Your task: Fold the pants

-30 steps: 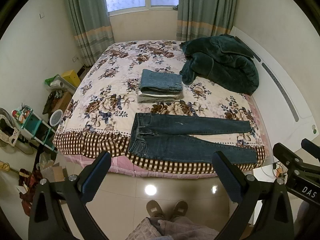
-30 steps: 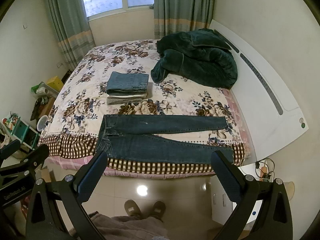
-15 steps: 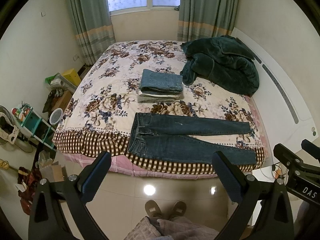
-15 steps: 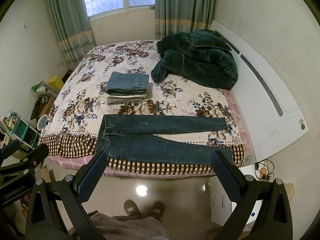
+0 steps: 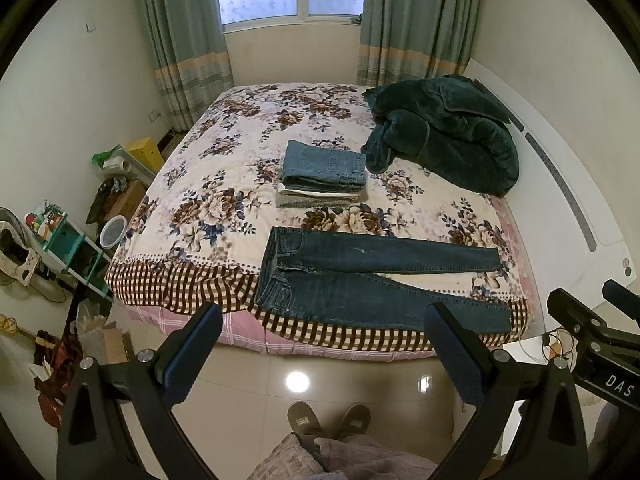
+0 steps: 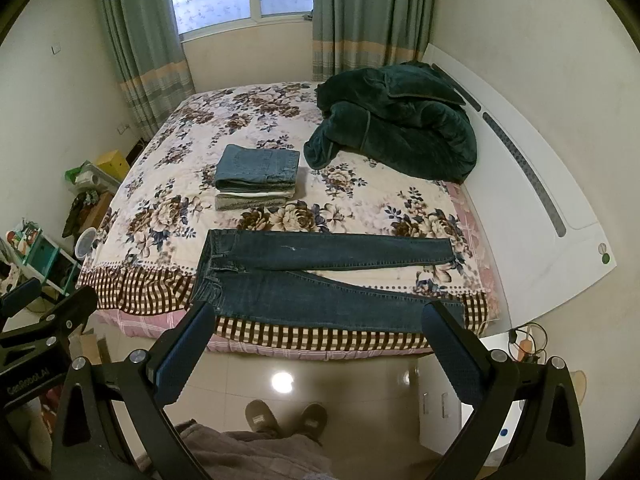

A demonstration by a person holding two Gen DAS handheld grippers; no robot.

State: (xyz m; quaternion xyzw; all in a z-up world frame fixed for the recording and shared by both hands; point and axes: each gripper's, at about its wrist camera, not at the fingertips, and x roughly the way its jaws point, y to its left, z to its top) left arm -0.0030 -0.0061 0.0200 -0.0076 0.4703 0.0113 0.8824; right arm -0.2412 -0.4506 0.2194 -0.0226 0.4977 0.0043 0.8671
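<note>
Dark blue jeans (image 5: 360,276) lie flat along the near edge of the bed, waistband to the left, both legs spread to the right; they also show in the right wrist view (image 6: 320,276). My left gripper (image 5: 324,328) is open and empty, held above the floor short of the bed edge. My right gripper (image 6: 316,326) is open and empty at the same distance. Each gripper shows at the other view's edge.
A stack of folded clothes (image 5: 322,174) sits mid-bed behind the jeans. A dark green blanket (image 5: 444,134) is heaped at the far right by the white headboard (image 5: 560,184). Shelves and clutter (image 5: 68,248) stand left of the bed. My feet (image 5: 328,420) are on the tiled floor.
Both views have tilted slightly; the bed sits a little lower in frame. Neither gripper has opened or shut, and the jeans have not moved.
</note>
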